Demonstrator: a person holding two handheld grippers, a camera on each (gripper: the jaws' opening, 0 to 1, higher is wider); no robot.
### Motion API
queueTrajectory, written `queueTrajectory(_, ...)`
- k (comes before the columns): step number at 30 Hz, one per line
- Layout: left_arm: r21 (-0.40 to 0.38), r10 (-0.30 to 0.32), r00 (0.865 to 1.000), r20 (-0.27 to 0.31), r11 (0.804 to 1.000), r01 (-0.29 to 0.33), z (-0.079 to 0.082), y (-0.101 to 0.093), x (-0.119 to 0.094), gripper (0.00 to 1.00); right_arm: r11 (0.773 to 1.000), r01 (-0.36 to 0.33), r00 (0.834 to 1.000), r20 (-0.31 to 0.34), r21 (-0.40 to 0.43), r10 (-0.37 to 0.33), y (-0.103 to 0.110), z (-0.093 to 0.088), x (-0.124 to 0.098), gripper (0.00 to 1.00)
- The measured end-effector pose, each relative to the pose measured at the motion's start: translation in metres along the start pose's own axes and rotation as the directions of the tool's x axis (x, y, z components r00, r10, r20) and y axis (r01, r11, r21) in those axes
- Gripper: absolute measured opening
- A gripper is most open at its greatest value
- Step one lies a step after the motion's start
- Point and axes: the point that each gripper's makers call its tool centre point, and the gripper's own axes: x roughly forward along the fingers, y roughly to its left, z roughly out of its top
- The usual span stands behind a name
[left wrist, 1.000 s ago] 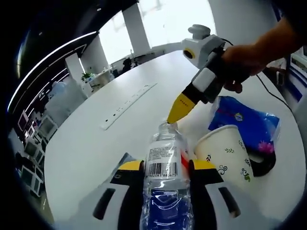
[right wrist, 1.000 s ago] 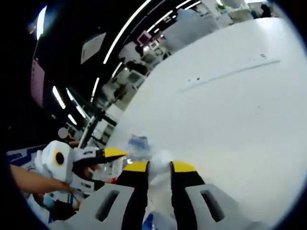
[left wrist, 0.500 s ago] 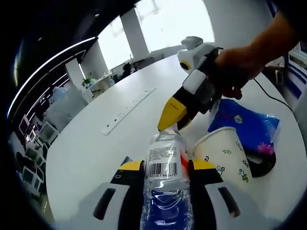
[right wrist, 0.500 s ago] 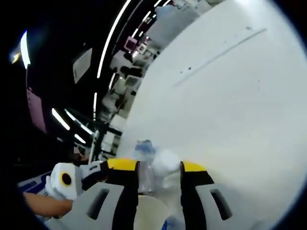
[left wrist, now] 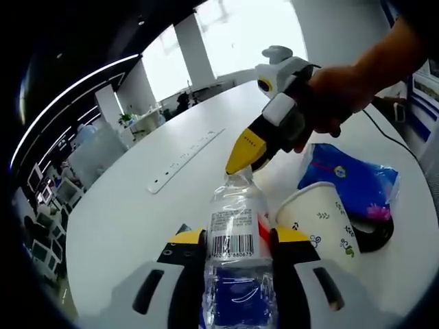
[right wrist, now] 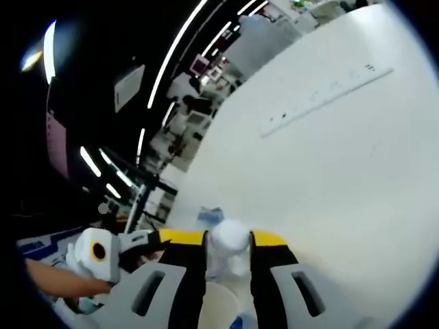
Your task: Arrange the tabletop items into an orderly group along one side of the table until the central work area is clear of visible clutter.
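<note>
White oval table (left wrist: 123,219), bright office behind.
Left gripper (left wrist: 233,240) clamps the bottle (left wrist: 233,226) beside cup (left wrist: 322,219); right gripper (right wrist: 228,240), hand-held above, pinches the cap (right wrist: 228,236).

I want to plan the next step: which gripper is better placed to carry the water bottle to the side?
Left. The left gripper already clamps the water bottle body; the right gripper fingers only close on its cap.
</note>
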Motion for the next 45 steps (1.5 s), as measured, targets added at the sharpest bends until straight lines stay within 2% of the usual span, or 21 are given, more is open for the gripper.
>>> queueTrajectory(10, -0.001, 0.005, 1.000, 0.000, 1.000, -0.005, 0.005, -0.001, 0.001, 0.37, 0.998, 0.010, 1.000, 0.014, -0.066, -0.010, 0.004, 0.006, -0.006, 0.20)
queueTrajectory(20, -0.006, 0.019, 1.000, -0.005, 1.000, -0.019, 0.006, 0.001, -0.004, 0.37, 0.989, 0.016, 1.000, 0.026, -0.144, -0.012, 0.019, 0.012, -0.008, 0.20)
queueTrajectory(26, -0.044, 0.031, 1.000, 0.002, 0.999, -0.031, 0.007, 0.004, -0.009, 0.38, 0.977, 0.014, 0.999, 0.033, -0.212, -0.007, 0.032, 0.016, -0.009, 0.20)
queueTrajectory(34, -0.071, 0.044, 0.999, 0.008, 0.997, -0.044, 0.008, 0.007, -0.015, 0.39, 0.948, 0.009, 0.999, 0.036, -0.318, 0.003, 0.053, 0.021, -0.011, 0.20)
queueTrajectory(45, -0.102, 0.065, 0.998, 0.010, 0.993, -0.063, 0.007, 0.011, -0.026, 0.39, 0.920, -0.008, 0.999, 0.027, -0.392, 0.021, 0.078, 0.020, -0.011, 0.20)
